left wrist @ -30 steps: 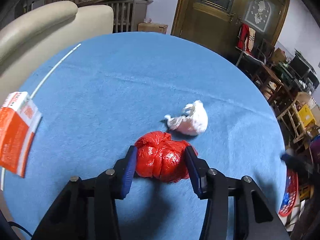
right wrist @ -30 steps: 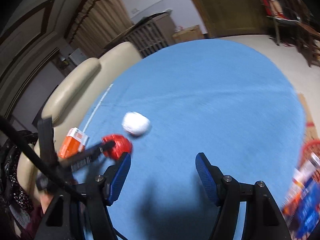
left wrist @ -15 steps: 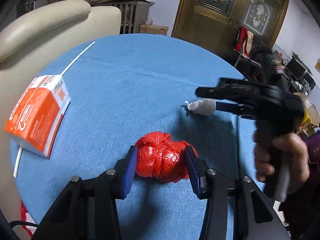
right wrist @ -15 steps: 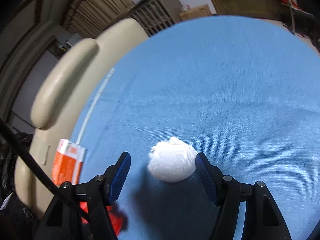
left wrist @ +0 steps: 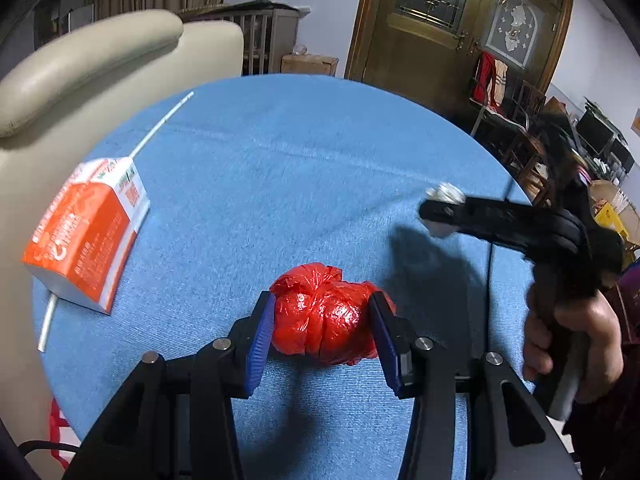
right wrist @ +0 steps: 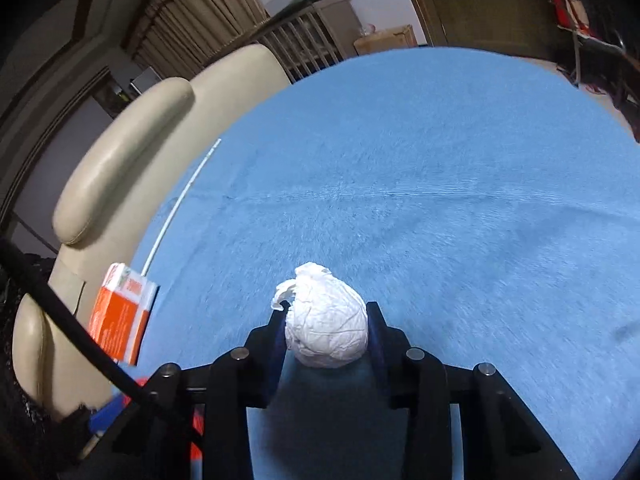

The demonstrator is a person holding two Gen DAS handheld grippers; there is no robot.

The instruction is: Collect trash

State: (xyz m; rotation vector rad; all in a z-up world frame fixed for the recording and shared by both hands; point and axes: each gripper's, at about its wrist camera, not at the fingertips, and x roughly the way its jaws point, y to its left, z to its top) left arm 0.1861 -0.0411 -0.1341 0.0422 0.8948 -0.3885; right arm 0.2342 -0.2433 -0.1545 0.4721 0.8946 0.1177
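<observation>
A round table (left wrist: 304, 184) under a blue cloth fills both views. At the bottom of the left view, the left gripper (left wrist: 324, 334) clamps a red bag (left wrist: 326, 320). At the bottom of the right view, the right gripper (right wrist: 326, 334) is closing on a white wad (right wrist: 326, 320) already between its pads. Farther off, at the left edge, an orange carton (left wrist: 86, 236) lies on a white straw (left wrist: 160, 128). Behind the table stand a cream armchair (left wrist: 92, 56) at upper left and a wooden door (left wrist: 452, 20) at upper right.
</observation>
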